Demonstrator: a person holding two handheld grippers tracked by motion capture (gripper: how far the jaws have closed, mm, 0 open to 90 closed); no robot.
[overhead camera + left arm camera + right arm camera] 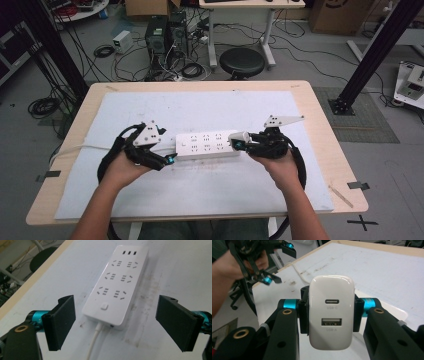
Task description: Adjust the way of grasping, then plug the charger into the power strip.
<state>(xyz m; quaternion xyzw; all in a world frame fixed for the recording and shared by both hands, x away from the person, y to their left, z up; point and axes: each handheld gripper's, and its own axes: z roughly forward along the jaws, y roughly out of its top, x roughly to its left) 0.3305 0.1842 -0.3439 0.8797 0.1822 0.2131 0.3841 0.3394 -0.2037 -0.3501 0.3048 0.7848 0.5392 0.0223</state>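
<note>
From the high view, my left gripper [169, 161] hovers just off the left end of the long white plastic power strip [206, 144], which lies flat across the middle of the pale sheet covering the wooden table [320, 130]. My right gripper [239, 142] sits at the strip's right end, clamped on a small white USB charger block [240, 138]. Whether the charger touches the strip from up here, I cannot tell.

In the left gripper view, my jaws stand wide apart with nothing between them; the strip [117, 285] lies ahead, switch end nearest, its white cable [94, 340] trailing off the bottom edge.

In the right gripper view, the pads squeeze the charger [331, 312] by its two flat sides, the USB-C and USB-A ports facing the camera. I judge it light, rigid and glossy, so likely to slip or twist if gripped loosely; the flat sides are the place to hold, near mid-height. Its prongs are hidden behind the body, so I cannot see how they line up with a socket. My left gripper [268, 277] shows farther off, blurred.
</note>
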